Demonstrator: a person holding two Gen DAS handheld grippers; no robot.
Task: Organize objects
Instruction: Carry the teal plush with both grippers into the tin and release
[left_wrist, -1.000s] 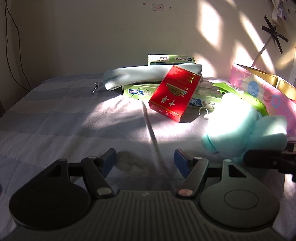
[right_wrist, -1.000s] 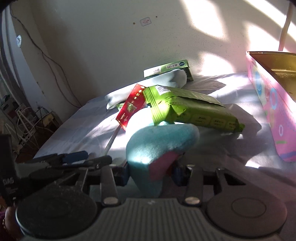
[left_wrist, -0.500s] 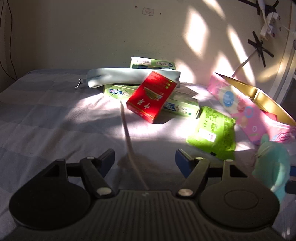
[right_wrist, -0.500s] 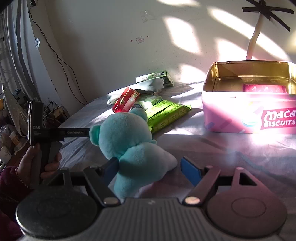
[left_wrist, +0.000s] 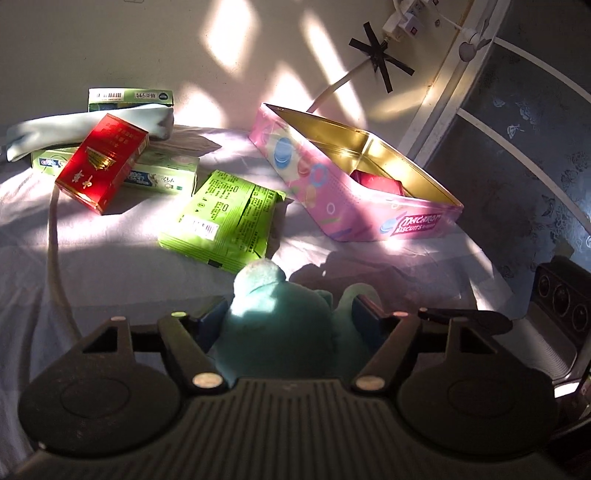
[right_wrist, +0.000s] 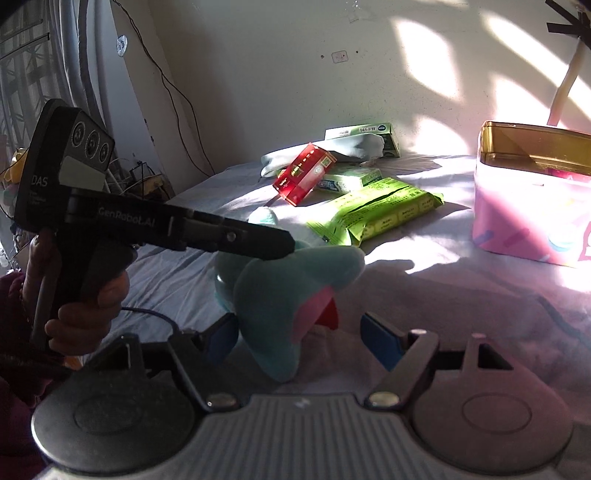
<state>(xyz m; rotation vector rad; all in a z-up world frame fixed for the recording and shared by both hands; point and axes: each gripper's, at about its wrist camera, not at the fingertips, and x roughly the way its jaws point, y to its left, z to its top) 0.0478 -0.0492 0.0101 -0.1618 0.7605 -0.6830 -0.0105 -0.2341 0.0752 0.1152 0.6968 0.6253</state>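
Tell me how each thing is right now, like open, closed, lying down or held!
Pink rectangular biscuit tin: lid off, red packet inside.
Teal plush toy: between both grippers' jaws.
Green foil snack packet: sealed, lying flat.
Red cardboard box: closed, propped on a green box.
Left gripper: jaws against the toy.
Right gripper: open.

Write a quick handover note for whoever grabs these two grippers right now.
Left hand-held gripper: jaws around the teal plush toy, apparently pressing it; grip looks like it is forming.
Right hand-held gripper: open, pads spread either side of the plush, not squeezing it.
Pink biscuit tin: open on the bed, one red item already inside.
Not yet sorted: green packet, red box leaning on the green-white cartons, pale blue pouch.
Likely next: carry the plush to the tin, then the rest.
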